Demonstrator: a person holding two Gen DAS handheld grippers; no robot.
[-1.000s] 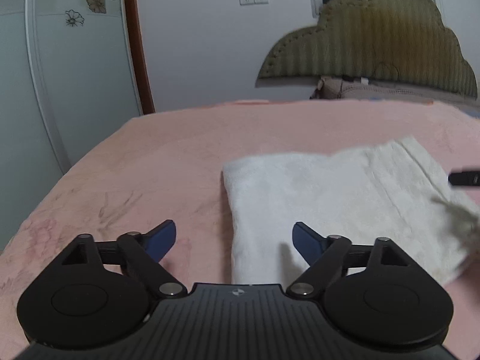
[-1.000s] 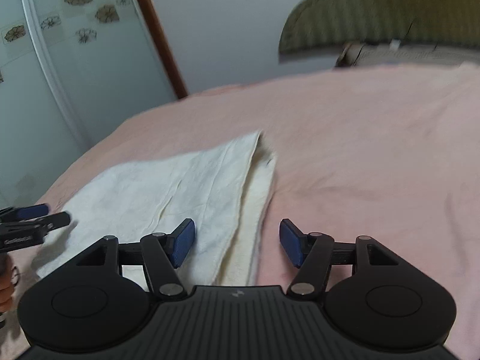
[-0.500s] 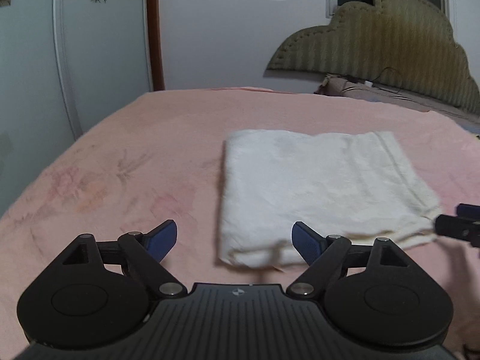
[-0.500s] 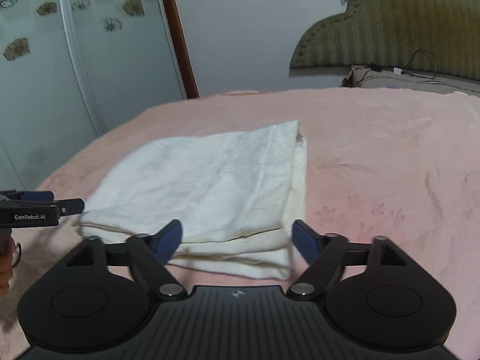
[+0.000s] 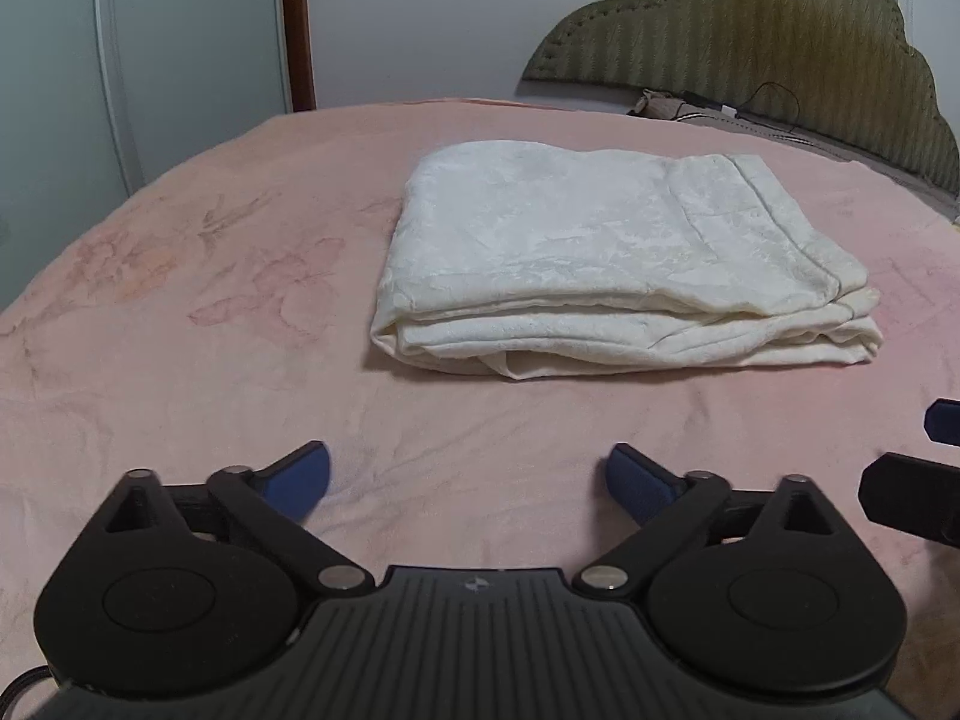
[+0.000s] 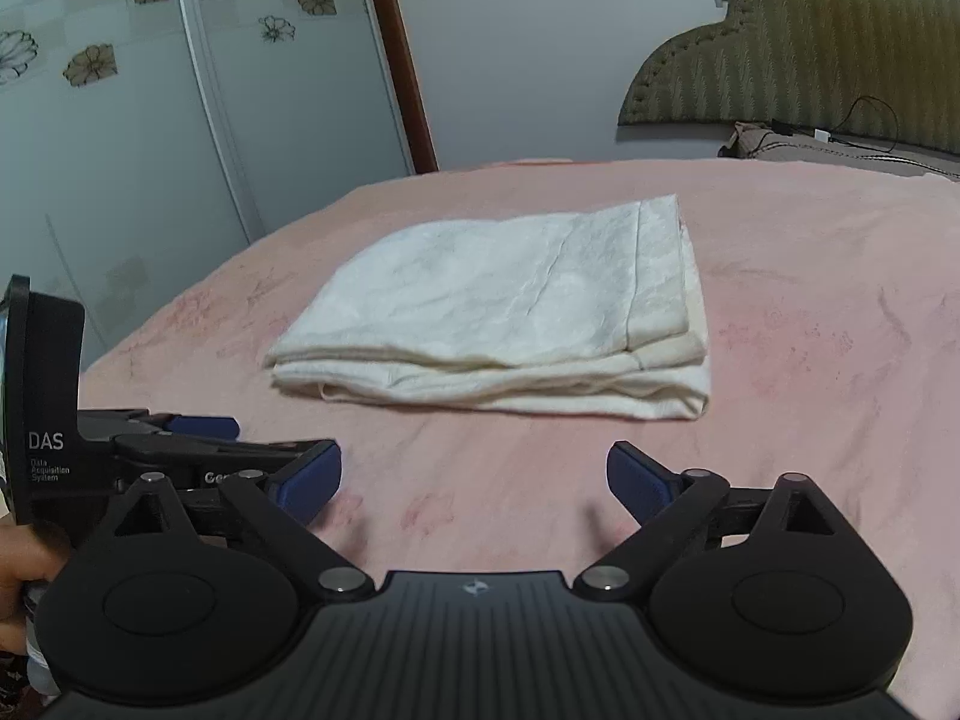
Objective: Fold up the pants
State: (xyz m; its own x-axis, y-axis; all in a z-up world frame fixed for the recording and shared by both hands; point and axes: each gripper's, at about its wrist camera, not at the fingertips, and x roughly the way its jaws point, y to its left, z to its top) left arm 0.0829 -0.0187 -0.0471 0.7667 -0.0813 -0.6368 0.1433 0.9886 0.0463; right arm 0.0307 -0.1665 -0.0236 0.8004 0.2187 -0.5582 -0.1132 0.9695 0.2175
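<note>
On pink bedspread (image 5: 180,360), white pants (image 5: 600,264) lie folded into a flat rectangular stack, layered edges facing both cams, roughly mid-bed. Left gripper (image 5: 468,480) sits near edge of bed, well short of the stack; jaws wide & still opening, nothing btwn them, only bedspread under. Right gripper (image 6: 474,480) also back from the pants, jaws wide & opening, nothing btwn them. Neither touches the cloth. In right wrist view the left gripper shows at lower left, just beside right one, w/ a hand (image 6: 18,570) on its handle. Olive padded headboard (image 5: 750,30) at far right; floral wardrobe doors (image 6: 150,90) at left.
</note>
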